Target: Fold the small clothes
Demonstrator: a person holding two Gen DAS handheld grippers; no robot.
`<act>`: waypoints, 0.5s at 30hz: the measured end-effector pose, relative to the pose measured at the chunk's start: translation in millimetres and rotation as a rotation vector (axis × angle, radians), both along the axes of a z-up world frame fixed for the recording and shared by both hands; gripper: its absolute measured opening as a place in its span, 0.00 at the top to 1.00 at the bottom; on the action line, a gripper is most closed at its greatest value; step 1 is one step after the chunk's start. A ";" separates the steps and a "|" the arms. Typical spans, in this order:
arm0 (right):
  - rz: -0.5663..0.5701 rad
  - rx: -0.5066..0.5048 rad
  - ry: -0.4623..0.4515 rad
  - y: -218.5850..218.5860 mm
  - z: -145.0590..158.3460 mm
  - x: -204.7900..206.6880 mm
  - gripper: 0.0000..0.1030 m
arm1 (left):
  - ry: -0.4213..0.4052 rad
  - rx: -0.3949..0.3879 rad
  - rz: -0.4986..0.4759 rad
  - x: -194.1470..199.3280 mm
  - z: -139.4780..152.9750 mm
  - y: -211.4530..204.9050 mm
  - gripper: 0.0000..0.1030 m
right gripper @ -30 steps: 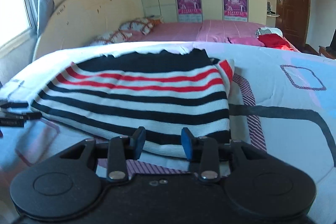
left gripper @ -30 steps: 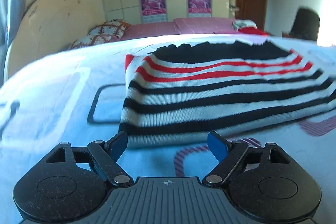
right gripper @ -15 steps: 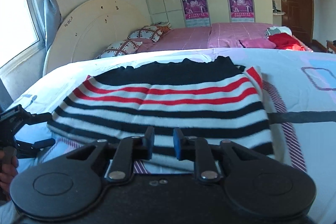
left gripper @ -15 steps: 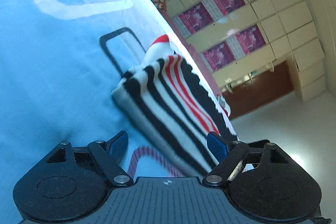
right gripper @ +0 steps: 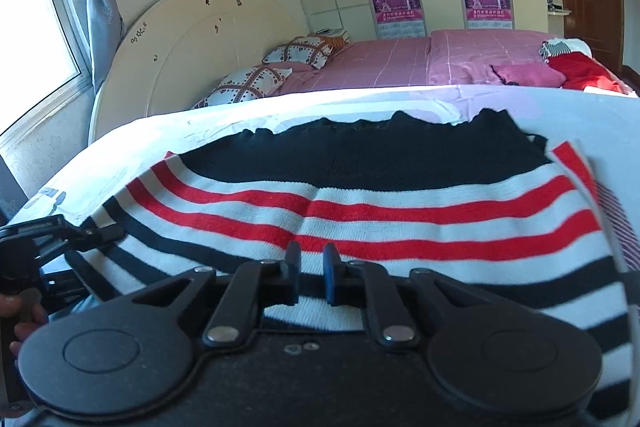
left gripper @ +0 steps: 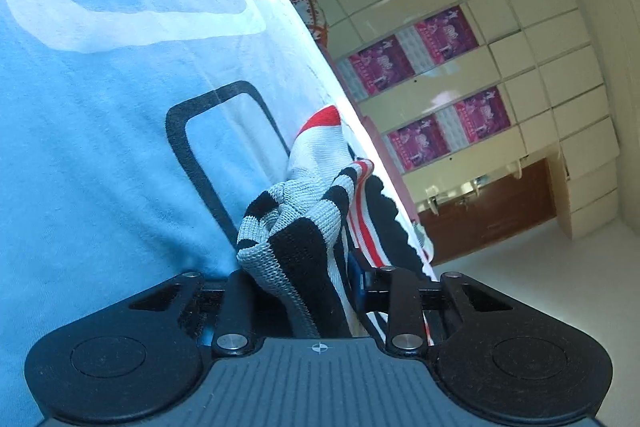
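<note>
A bed covered in a pale blue printed sheet (right gripper: 600, 115) fills the lower half of the right wrist frame; a black, white and red striped knit sweater (right gripper: 400, 195) lies spread on it at centre; in the left wrist frame the sheet (left gripper: 100, 147) fills the left side, bearing a black rounded outline.
</note>
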State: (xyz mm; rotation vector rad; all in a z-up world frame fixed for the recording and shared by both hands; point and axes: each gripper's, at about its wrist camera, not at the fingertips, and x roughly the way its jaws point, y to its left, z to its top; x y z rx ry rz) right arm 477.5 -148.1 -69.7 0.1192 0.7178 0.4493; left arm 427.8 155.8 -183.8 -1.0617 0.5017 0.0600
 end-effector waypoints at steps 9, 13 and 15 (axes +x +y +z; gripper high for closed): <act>0.022 -0.023 0.018 4.2 -16.1 2.6 0.93 | -0.084 0.043 0.012 -3.4 10.5 -6.1 0.85; 0.031 -0.022 0.014 1.6 -16.9 1.4 0.94 | -0.020 0.084 -0.003 6.3 7.1 -1.7 0.85; 0.032 -0.022 0.012 2.0 -16.4 0.7 0.94 | -0.023 0.048 -0.010 7.9 -2.3 4.5 0.85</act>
